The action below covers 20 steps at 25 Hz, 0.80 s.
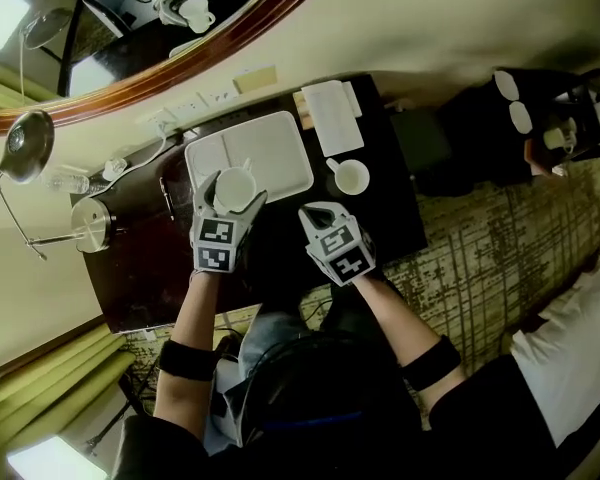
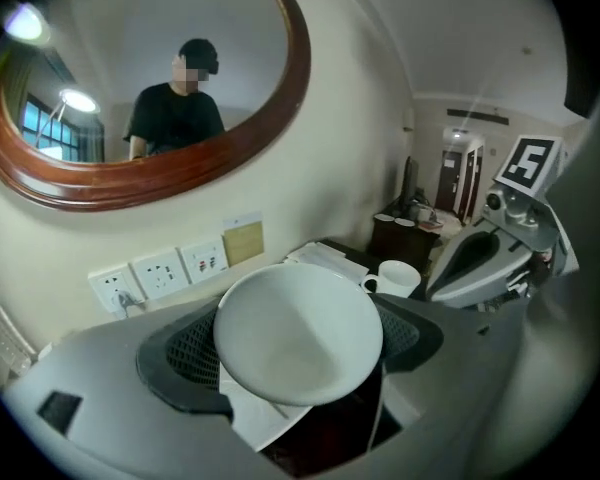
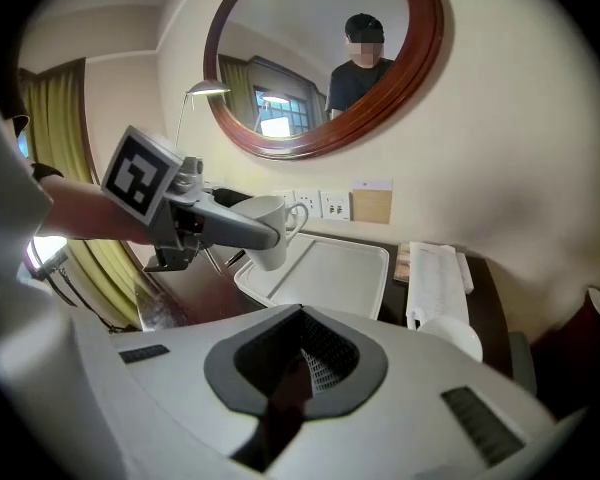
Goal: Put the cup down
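Now my left tongs (image 1: 233,196) clamp the cup (image 2: 298,333) aloft, my right tongs (image 1: 320,213) are shut and empty, and next I should lower it onto the tray (image 1: 270,153).

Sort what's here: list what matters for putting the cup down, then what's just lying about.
In the job: cup, left gripper holding it, white tray below, probably the landing spot.
Lying about: second cup, white paper, desk lamp, wall sockets.

A dark wooden table (image 1: 395,203) carries a white rectangular plastic tray (image 1: 275,148) at its wall-side edge. A white ceramic mug (image 1: 351,177) stands just beside the tray's right side. White folded paper (image 1: 332,116) lies near the right wall-side corner.
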Each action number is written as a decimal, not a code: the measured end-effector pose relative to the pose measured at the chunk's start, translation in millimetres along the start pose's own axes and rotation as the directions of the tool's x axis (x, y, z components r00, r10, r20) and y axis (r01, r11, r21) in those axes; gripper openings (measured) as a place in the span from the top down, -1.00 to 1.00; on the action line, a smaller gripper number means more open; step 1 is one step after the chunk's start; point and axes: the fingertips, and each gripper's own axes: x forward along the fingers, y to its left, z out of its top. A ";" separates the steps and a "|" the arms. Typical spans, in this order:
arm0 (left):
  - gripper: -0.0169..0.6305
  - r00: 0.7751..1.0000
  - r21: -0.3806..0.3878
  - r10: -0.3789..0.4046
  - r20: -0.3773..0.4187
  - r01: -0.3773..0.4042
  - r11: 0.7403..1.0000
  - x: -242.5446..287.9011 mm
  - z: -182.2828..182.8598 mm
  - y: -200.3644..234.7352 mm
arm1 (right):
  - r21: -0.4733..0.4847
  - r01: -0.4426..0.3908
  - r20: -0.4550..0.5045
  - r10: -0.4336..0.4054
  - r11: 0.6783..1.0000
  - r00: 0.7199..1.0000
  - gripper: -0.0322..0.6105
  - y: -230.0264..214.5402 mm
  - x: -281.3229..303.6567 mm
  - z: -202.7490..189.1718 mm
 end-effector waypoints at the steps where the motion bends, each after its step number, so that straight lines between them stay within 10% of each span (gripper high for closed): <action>1: -0.36 1.000 0.011 -0.020 0.000 0.020 1.000 -2.0 0.2 -15.7 | 0.007 0.001 -0.006 -0.001 1.000 1.000 0.88 -4.6 -6.2 -5.8; 20: -0.36 0.998 -0.047 0.009 -0.060 -0.012 0.999 32.5 -49.2 -154.5 | -0.010 -0.029 -0.017 0.029 1.000 0.999 0.88 -84.7 -69.1 -51.7</action>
